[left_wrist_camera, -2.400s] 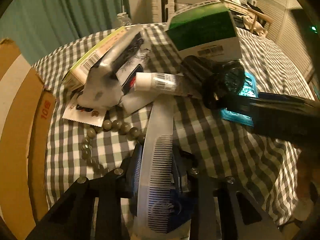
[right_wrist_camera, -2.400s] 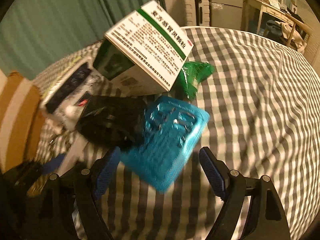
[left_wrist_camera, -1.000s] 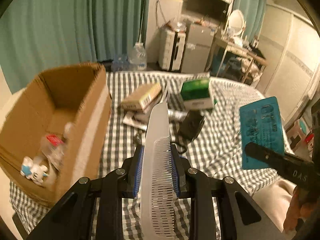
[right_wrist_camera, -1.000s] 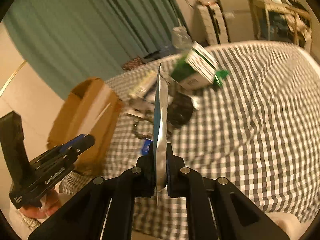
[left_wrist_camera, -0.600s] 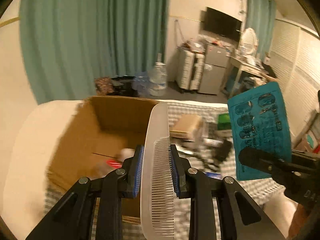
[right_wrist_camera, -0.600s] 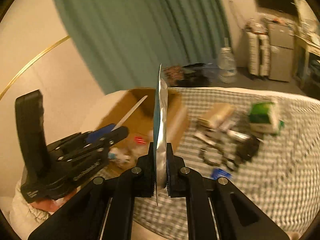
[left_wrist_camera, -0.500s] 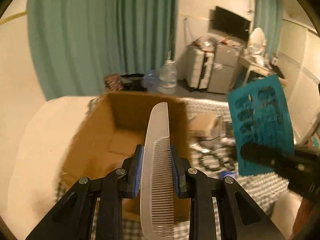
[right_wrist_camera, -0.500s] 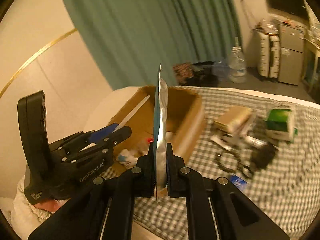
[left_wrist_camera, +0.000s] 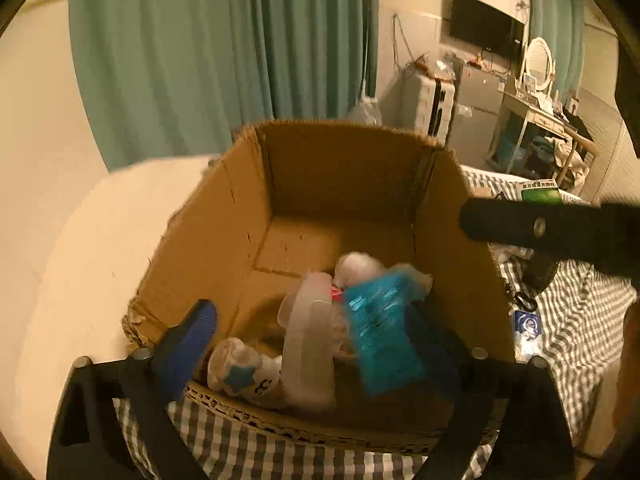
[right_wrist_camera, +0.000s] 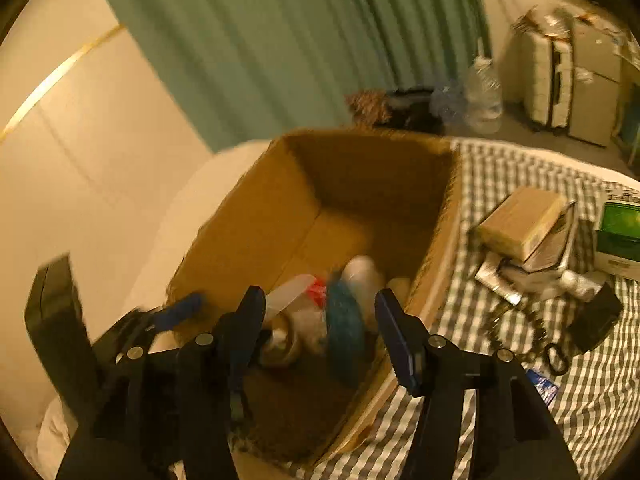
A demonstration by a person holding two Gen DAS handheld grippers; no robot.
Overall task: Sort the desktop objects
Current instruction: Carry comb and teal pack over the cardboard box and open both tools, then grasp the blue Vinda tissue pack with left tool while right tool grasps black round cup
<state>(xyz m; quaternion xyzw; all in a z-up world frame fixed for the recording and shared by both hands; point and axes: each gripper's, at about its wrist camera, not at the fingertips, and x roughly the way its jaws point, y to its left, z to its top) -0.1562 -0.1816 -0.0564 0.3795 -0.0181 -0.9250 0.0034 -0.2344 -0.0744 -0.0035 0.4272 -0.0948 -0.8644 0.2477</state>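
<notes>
The big cardboard box is seen in the middle of both views, with its top open. It is set on the checked cloth at the left end of the table, most likely so that things can be dropped in from above. Both tools are held over its near edge, pointing down into it, and this fits a drop.

The left gripper is spread wide, and nothing is pinched in it. One blue pad is seen at the lower left of the left view. The right gripper is spread wide too, with nothing between its fingers.

Inside the box, in the lower middle of the left view, the pale comb and the blue packet are seen. Both are blurred, so it cannot be told if they are falling or lying still. Beside them a small white toy with a blue star is lying by the near wall. A round white thing and a bit of red are seen behind them, too blurred to name. The far half of the box floor is bare.

More things are left to be sorted on the cloth at the right of the right view: a tan box, a green and white box, a black thing and a string of beads. So the job is judged to be only partly done.
</notes>
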